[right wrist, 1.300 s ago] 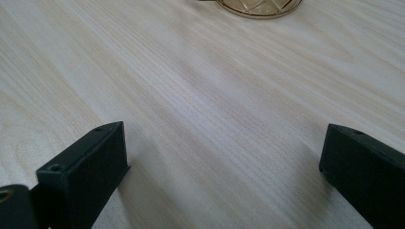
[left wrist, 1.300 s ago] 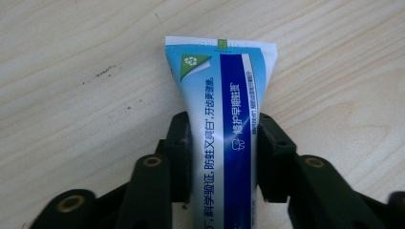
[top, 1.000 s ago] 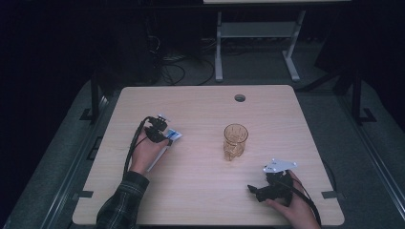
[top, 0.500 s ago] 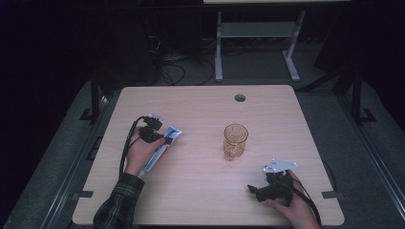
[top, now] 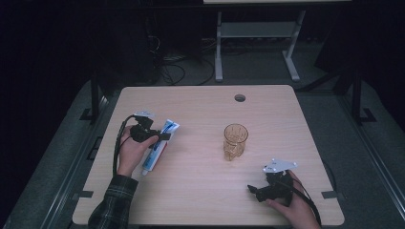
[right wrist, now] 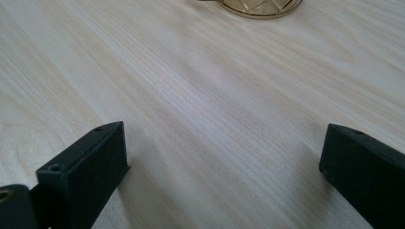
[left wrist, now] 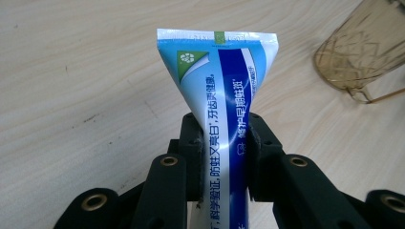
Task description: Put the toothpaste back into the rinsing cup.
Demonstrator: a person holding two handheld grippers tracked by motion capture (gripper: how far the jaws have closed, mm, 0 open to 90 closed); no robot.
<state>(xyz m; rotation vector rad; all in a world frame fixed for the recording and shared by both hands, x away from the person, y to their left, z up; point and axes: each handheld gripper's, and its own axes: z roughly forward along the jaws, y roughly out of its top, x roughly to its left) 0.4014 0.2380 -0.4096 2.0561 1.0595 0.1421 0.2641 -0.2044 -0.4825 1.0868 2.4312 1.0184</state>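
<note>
A blue and white toothpaste tube (top: 159,142) is clamped in my left gripper (top: 160,137) at the table's left side, lifted a little off the wood. Along the jaws in the left gripper view, the tube (left wrist: 220,95) stands pinched between the black pads (left wrist: 260,143), its crimped flat end pointing away. An amber cut-glass tumbler (top: 235,141) stands upright near the middle of the table; its base also shows (left wrist: 363,52) (right wrist: 260,6). My right gripper (top: 254,191) rests low at the front right, open, its jaws wide apart over bare wood with nothing between them (right wrist: 224,167).
The light wooden table (top: 200,109) has a round cable hole (top: 239,98) at the back centre. Behind it stand a white metal frame (top: 258,33) and loose cables on the dark floor. Black cables trail from both grippers.
My left gripper has carried the toothpaste tube up and to the right, toward the tumbler. The right gripper and the tumbler have stayed where they were.
</note>
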